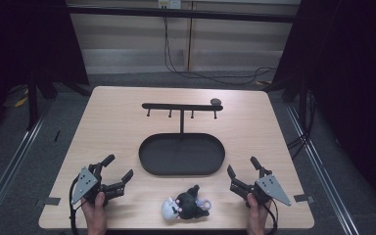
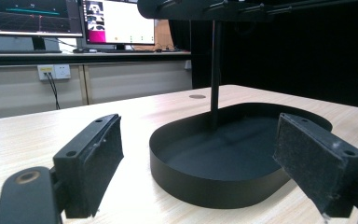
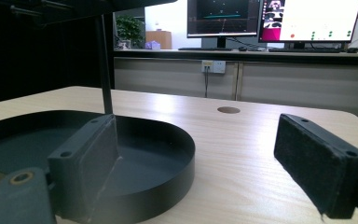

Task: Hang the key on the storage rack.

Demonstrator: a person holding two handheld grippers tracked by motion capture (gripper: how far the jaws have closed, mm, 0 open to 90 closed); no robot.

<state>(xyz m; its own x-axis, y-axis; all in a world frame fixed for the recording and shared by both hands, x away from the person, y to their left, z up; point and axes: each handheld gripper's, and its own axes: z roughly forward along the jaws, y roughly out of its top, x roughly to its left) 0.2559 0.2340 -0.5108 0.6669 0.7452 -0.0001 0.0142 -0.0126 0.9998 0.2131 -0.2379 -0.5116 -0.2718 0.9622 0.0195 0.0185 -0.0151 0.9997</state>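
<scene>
While both grippers rest with jaws spread, empty, the plush [image 1: 186, 203] lies on the table [image 1: 112, 122] between left gripper [image 1: 120, 169] and right gripper [image 1: 242, 166] (near edge, before the tray [image 1: 149, 164]).

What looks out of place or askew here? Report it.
Only the small black-and-white plush keychain toy: it lies on its side at the near edge of the light wooden table, outside the black oval metal tray and off the bare hook rack.

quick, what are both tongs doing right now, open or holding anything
Left tongs: open, holding nothing, resting near the table's front left.
Right tongs: open, holding nothing, at the front right beside the black tray.
</scene>
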